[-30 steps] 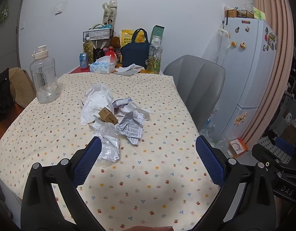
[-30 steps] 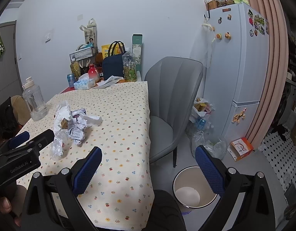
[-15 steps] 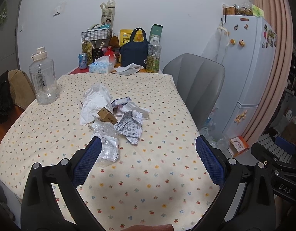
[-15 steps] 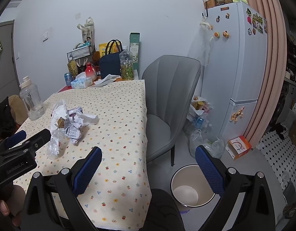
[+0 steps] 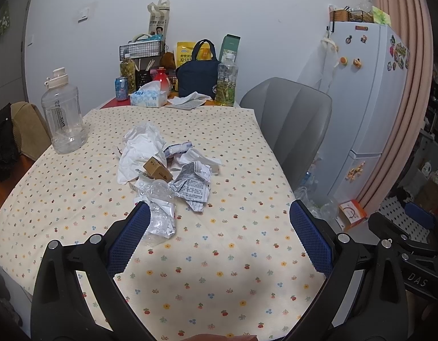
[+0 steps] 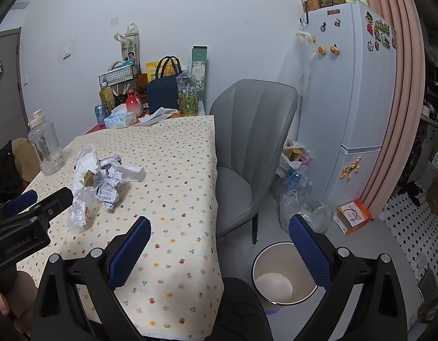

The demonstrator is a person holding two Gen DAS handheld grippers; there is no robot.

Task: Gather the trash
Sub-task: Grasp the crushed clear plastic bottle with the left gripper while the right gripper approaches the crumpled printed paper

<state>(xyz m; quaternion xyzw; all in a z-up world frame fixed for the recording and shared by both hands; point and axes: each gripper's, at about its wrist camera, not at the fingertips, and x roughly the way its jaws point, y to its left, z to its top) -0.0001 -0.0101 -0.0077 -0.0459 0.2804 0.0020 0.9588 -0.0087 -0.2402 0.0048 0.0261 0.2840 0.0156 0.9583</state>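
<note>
Judging by its look, the trash pile point(image 5: 165, 170) in the middle of the worktop point(image 5: 247, 255) will weigh almost nothing and give way under any squeeze: it is crumpled paper and film, soft, springy and apt to slip or flutter loose if pinched only at an edge. The crinkled clear plastic wrapper point(image 5: 159, 213), nearest the left hand-held gripper point(image 5: 219, 233), is probably the slickest piece; a bite across its bunched middle would likely hold better than one on a thin flap. The crumpled printed paper point(image 5: 192, 187) just beside it offers a thick wad to close on. The small brown cardboard box point(image 5: 157, 170) is the only stiff item and should take a pinch across its flat sides, though it may crush. Behind it lie a large white crumpled tissue or bag point(image 5: 139, 150) and a few smaller white scraps, all touching or overlapping, so lifting one may drag its neighbours. The left hand-held gripper hangs over the near part of the flowered cloth with its blue pads spread wide and nothing between them, one pad close by the wrapper. The right hand-held gripper point(image 6: 219, 244) is likewise spread wide and empty, held past the worktop's corner above the floor, where a white waste bin point(image 6: 284, 272) stands beside the grey chair point(image 6: 247, 147), well apart from the pile.
</note>
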